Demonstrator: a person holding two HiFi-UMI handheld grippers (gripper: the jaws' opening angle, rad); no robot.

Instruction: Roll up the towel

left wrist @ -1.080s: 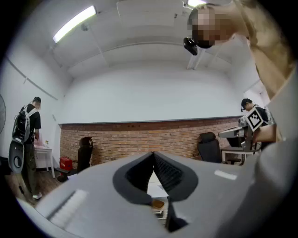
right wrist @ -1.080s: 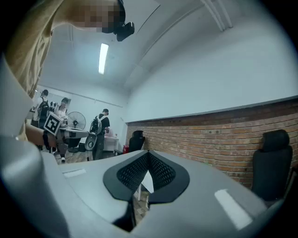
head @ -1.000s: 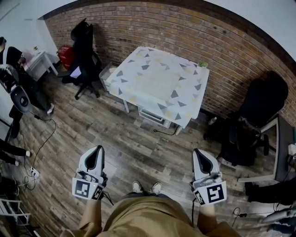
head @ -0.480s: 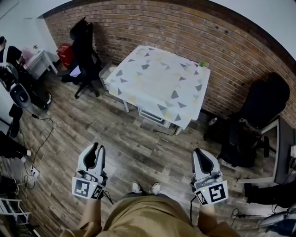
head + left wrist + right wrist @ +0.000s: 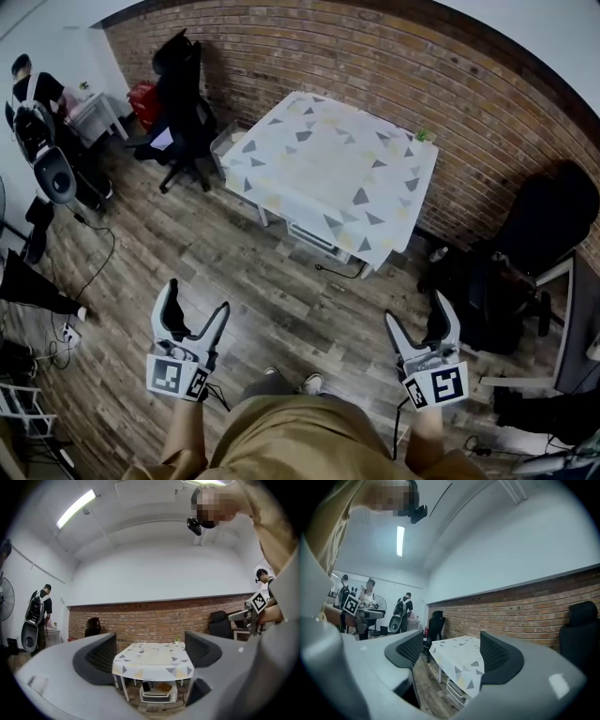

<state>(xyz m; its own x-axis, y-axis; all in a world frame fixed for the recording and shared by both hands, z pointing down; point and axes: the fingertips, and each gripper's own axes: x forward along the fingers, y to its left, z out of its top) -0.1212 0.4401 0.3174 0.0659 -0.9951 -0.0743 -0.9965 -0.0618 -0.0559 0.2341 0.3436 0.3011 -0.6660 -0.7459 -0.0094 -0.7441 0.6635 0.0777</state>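
Note:
A table (image 5: pixel 375 220) under a white cloth with grey and yellow triangles stands against the brick wall, across the wooden floor from me. At its middle lies a paler rectangle (image 5: pixel 326 164), which may be the towel (image 5: pixel 153 657); it is too small to be sure. My left gripper (image 5: pixel 197 305) and right gripper (image 5: pixel 417 314) are held low in front of me, far short of the table. Both point level toward it, and their jaws are opening with nothing between them. In both gripper views, the left gripper (image 5: pixel 149 653) and the right gripper (image 5: pixel 452 653) frame the distant table between their dark pads.
A white appliance (image 5: pixel 314 234) sits under the table, with a cable on the floor beside it. Black office chairs stand at the left (image 5: pixel 183 103) and right (image 5: pixel 544 225) of the table. A speaker on a stand (image 5: pixel 54 173), people and cables occupy the far left.
Both grippers have gone from shut to wide open. The head view has shifted slightly, and the table now lies a little further right and lower in it.

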